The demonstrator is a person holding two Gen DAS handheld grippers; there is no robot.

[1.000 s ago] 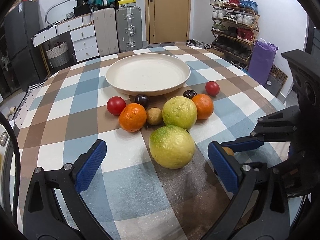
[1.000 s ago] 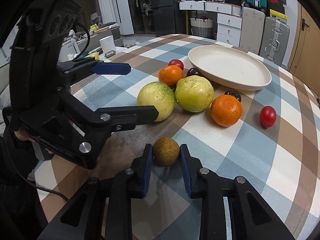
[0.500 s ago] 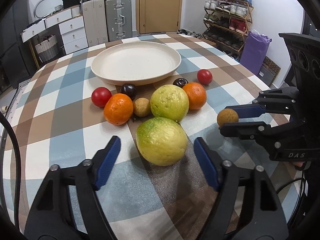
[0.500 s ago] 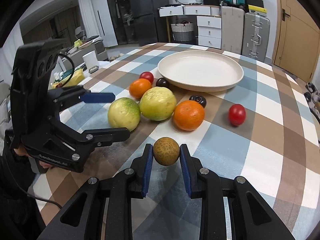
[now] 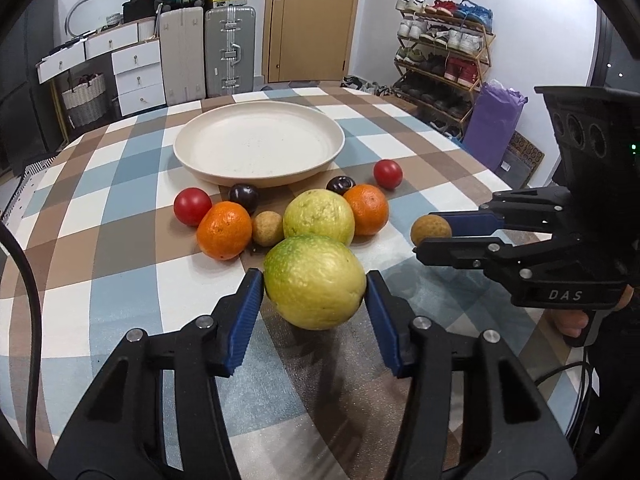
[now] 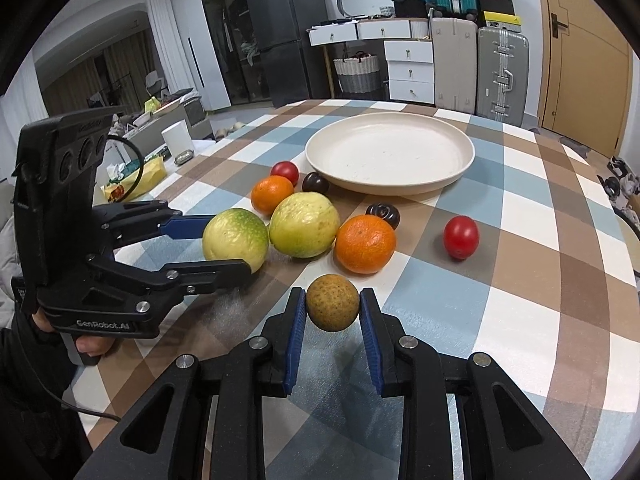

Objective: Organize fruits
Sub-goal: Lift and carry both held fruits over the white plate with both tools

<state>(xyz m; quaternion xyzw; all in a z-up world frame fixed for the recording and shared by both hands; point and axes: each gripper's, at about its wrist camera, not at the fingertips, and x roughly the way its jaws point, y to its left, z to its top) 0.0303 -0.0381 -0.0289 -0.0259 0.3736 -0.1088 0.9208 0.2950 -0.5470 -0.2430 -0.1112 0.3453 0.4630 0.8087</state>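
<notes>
**Checked bench with a plate and scattered fruit**

The bench [image 5: 100,208] wears a cloth checked in blue, brown and white. A wide cream plate [image 5: 259,144] sits toward its far side. In front of the plate lie two dark plums [image 5: 243,195], one at the rim's left and one [image 5: 340,184] at its right. A red tomato [image 5: 192,206] rests at the left, another [image 5: 387,174] apart at the right. An orange [image 5: 224,230] touches a small brown fruit [image 5: 267,228], which lies beside a pale green guava [image 5: 319,217]; a second orange [image 5: 366,209] leans on that guava's right side.
</notes>
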